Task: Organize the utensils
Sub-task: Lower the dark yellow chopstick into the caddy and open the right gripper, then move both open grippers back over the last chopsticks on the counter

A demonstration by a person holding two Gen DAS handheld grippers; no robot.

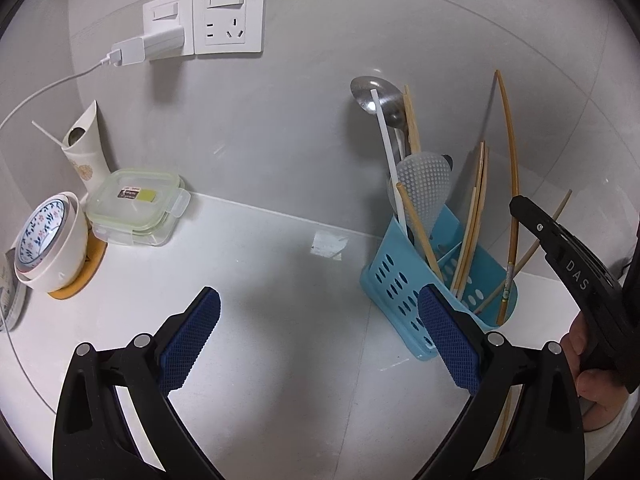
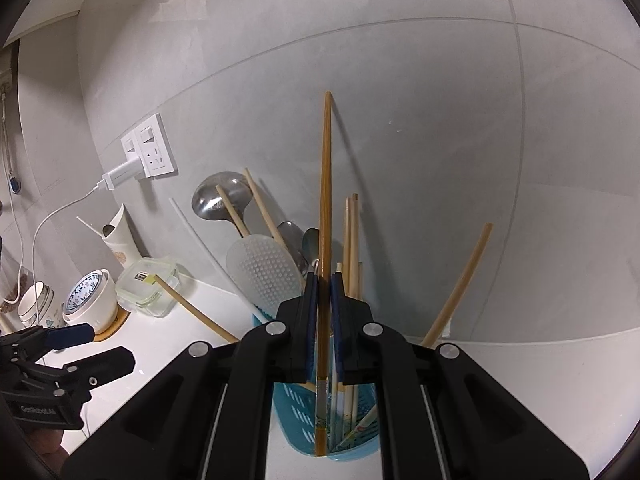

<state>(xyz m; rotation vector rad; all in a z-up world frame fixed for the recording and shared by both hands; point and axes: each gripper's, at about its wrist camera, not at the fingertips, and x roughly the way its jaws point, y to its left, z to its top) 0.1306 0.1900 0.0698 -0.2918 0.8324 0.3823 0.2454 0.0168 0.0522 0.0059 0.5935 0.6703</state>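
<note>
A blue perforated utensil holder [image 1: 404,280] stands on the white counter by the wall; it also shows in the right wrist view [image 2: 352,436]. It holds several wooden chopsticks, a metal ladle [image 1: 376,94], a translucent rice paddle [image 1: 424,188] and a white stick. My right gripper [image 2: 325,280] is just above the holder, its pads nearly shut around a long brown chopstick [image 2: 325,200] that stands upright in the holder; a thin gap shows on each side. My left gripper [image 1: 320,308] is open and empty, low over the counter left of the holder.
At the left stand a white floral bowl [image 1: 48,240] on a wooden coaster, a lidded glass container [image 1: 138,206] and a white paper cup [image 1: 86,148]. A wall socket [image 1: 224,20] with a plugged charger and cable is above. A paper scrap [image 1: 328,244] lies on the counter.
</note>
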